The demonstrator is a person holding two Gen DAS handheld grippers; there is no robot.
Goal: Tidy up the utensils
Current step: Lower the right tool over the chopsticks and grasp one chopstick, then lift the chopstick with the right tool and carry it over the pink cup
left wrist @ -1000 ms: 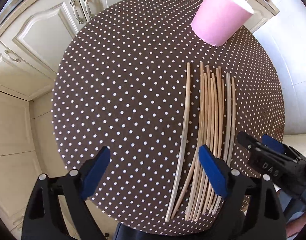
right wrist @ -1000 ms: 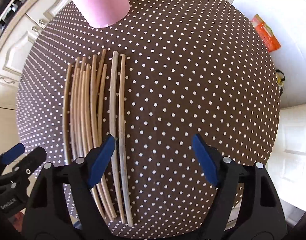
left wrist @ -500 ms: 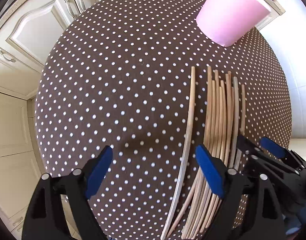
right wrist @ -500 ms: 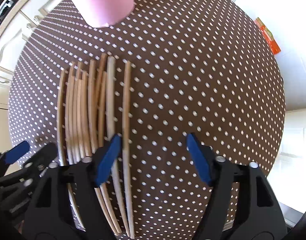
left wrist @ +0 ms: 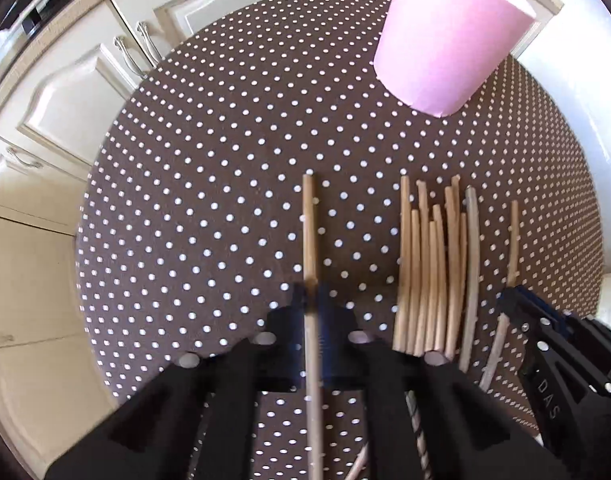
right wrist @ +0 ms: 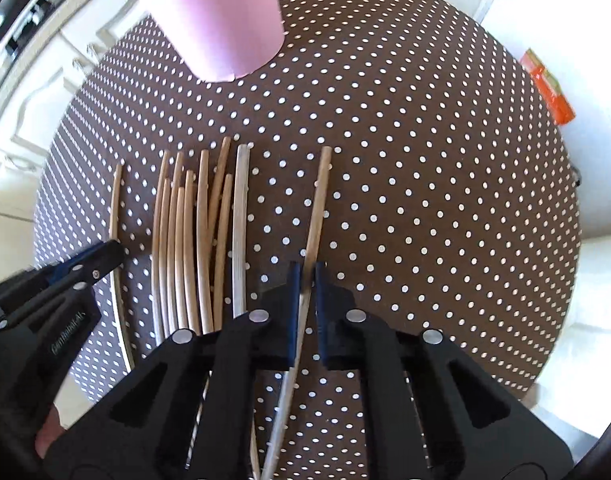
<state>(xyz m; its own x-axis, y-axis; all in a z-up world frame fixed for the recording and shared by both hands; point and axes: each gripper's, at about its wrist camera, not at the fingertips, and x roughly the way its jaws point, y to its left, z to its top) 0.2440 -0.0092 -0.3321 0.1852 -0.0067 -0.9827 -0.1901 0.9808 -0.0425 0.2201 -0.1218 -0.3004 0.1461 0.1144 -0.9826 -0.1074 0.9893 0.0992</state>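
Note:
Several wooden sticks [left wrist: 429,264] lie side by side on the round brown polka-dot table [left wrist: 225,160]; the bundle also shows in the right wrist view [right wrist: 193,240]. My left gripper [left wrist: 311,304] is shut on the leftmost stick [left wrist: 308,224], apart from the bundle. My right gripper [right wrist: 304,292] is shut on the rightmost stick [right wrist: 319,200]. A pink cup [left wrist: 449,36] stands beyond the sticks, also in the right wrist view [right wrist: 217,16]. Each gripper shows in the other's view: the right [left wrist: 509,300], the left [right wrist: 113,250].
Cream kitchen cabinets [left wrist: 85,92] stand behind and left of the table. An orange packet [right wrist: 549,88] lies on the floor to the right. The table's edge runs close under both grippers.
Both grippers moved forward and down and closed, each on an outer stick. The left stick and the right stick now sit apart from the bundle.

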